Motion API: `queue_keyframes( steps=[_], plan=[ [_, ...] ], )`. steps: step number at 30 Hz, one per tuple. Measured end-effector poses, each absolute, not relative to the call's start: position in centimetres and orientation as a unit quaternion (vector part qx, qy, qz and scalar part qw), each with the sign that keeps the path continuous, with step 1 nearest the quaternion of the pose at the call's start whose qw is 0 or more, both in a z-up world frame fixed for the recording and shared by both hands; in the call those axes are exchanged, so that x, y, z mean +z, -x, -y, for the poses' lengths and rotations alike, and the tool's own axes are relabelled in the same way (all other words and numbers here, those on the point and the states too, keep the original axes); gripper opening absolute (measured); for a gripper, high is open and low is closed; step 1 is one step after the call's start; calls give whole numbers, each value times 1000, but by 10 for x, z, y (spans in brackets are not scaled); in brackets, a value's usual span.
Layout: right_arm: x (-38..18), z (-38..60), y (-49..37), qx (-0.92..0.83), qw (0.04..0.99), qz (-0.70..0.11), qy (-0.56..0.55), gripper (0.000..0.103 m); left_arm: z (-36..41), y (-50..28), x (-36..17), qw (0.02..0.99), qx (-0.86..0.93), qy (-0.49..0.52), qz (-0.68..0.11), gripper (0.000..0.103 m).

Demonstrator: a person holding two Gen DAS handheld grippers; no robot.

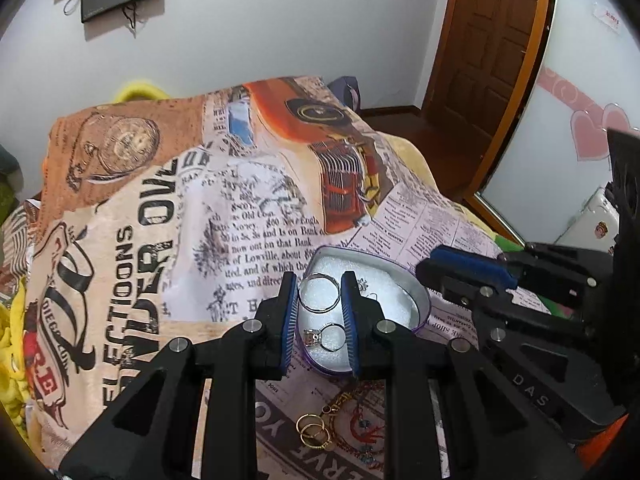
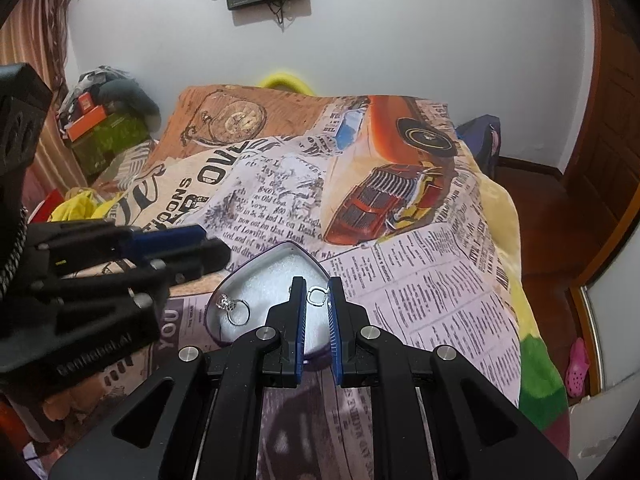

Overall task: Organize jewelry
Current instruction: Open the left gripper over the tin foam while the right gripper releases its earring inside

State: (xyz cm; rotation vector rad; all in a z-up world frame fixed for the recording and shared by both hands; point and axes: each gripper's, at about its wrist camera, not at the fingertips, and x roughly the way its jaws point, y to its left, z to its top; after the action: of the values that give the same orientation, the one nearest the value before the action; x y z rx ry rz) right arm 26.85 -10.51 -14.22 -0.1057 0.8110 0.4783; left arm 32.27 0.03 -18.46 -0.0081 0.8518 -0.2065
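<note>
A heart-shaped tin [image 1: 416,296] with white lining lies on the printed blanket; it also shows in the right wrist view [image 2: 256,268]. My left gripper [image 1: 320,294] is over it, shut on a plain silver ring [image 1: 319,293]. A silver ring with a stone [image 1: 324,337] lies in the tin, also in the right wrist view [image 2: 234,309]. My right gripper [image 2: 317,296] is over the tin's right side, narrowly open around a small silver earring [image 2: 317,295]; whether it grips is unclear. Gold rings [image 1: 312,430] and a chain [image 1: 352,396] lie on the blanket near me.
The blanket [image 1: 168,216] covers a bed. Boxes and clothes [image 2: 104,128] are piled at the far left. A wooden door [image 1: 492,52] and floor lie to the right, with a pink shoe [image 2: 578,368] down beside the bed.
</note>
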Motion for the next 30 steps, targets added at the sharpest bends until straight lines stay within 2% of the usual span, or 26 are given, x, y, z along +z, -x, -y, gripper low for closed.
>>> queue_keyframes(
  steps=[25, 30],
  plan=[
    [-162, 95, -280, 240, 865, -435, 67, 10, 4, -326, -200, 890, -115, -6, -442, 21],
    [-155, 95, -276, 235, 867, -433, 67, 20, -2, -320, -190, 894, -106, -1, -435, 26]
  ],
)
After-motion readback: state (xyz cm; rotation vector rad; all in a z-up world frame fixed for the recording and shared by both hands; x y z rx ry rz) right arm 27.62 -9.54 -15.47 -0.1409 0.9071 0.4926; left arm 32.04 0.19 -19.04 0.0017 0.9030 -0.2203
